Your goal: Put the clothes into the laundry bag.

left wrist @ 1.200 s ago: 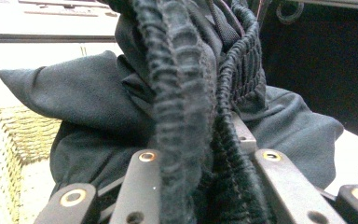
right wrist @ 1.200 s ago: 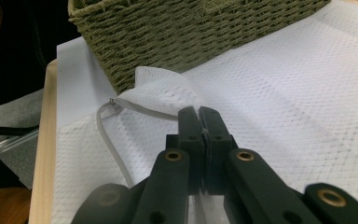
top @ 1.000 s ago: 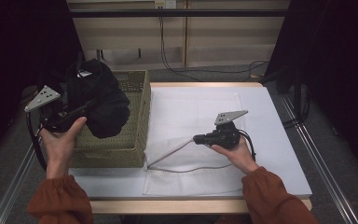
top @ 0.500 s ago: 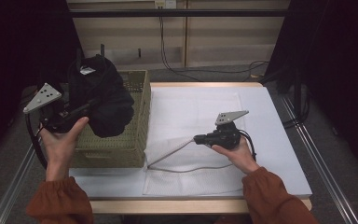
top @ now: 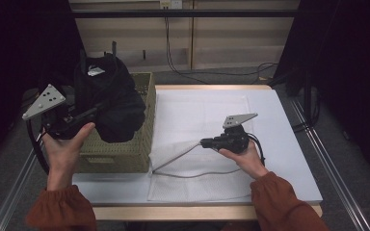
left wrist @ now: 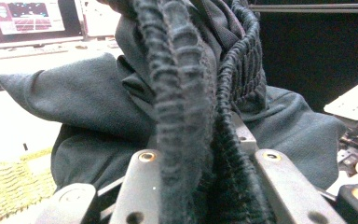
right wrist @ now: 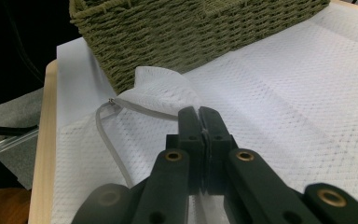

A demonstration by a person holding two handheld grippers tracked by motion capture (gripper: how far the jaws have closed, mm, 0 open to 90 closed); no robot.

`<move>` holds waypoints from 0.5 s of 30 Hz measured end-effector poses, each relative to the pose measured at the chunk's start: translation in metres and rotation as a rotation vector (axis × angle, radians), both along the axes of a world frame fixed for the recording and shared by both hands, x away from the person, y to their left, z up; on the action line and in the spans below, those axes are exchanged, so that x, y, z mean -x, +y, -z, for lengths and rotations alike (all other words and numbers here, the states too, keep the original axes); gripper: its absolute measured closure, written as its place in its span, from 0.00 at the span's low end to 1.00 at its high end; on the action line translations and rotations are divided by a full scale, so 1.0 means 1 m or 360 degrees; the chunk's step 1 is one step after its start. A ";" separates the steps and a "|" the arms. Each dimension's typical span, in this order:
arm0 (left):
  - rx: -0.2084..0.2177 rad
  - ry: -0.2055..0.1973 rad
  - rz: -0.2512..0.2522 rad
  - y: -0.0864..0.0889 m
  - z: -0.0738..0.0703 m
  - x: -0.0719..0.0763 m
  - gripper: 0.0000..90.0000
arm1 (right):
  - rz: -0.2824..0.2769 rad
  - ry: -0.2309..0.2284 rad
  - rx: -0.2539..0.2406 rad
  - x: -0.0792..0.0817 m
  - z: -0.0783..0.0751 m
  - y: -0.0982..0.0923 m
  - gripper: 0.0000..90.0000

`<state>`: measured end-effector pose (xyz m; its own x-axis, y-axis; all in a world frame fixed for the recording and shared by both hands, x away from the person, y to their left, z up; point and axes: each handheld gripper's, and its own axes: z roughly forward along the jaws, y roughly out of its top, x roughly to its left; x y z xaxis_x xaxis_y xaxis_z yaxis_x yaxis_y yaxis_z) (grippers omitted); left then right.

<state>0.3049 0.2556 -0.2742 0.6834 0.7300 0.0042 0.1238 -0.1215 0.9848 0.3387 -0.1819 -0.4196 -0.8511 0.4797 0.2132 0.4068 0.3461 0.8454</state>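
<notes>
A bunched black garment (top: pixel 108 101) with a white label hangs above the woven olive basket (top: pixel 120 154) at the table's left. My left gripper (top: pixel 84 115) is shut on it; in the left gripper view its ribbed hem (left wrist: pixel 186 93) runs up between the jaws and hides their tips. A white mesh zip bag (top: pixel 197 120) lies flat across the table's middle. My right gripper (top: pixel 204 142) is shut on the bag's zippered edge and holds it slightly raised. In the right gripper view the jaws (right wrist: pixel 199 114) are pressed together on the mesh (right wrist: pixel 284 93), with the zipper (right wrist: pixel 140 106) running left toward the basket (right wrist: pixel 177 32).
The white tabletop (top: pixel 279 125) has a wooden front edge and metal rails along both sides. Cables (top: pixel 173 53) hang by the back wall. A lit monitor (left wrist: pixel 25 16) stands beyond the garment in the left gripper view.
My left hand has lifted the black garment higher above the basket and a little toward the back. The right gripper and the mesh bag have stayed put.
</notes>
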 end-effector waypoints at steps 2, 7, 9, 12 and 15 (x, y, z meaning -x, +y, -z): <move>0.0018 0.0009 0.0024 -0.001 -0.001 0.002 0.81 | 0.0001 0.0002 -0.0004 0.000 0.000 0.000 0.99; 0.0016 0.0011 0.0048 -0.006 -0.002 0.007 0.81 | 0.0008 0.0009 0.0000 -0.001 0.000 0.001 0.99; 0.0004 0.0006 0.0045 -0.008 -0.002 0.007 0.81 | 0.0003 0.0012 -0.0005 -0.001 0.001 0.001 0.99; 0.0022 0.0023 0.0084 -0.012 -0.002 0.007 0.81 | 0.0006 0.0014 -0.0002 -0.001 0.000 0.002 0.99; 0.0005 0.0018 0.0110 -0.019 -0.002 0.008 0.81 | 0.0000 0.0018 -0.0011 -0.002 0.000 0.002 0.99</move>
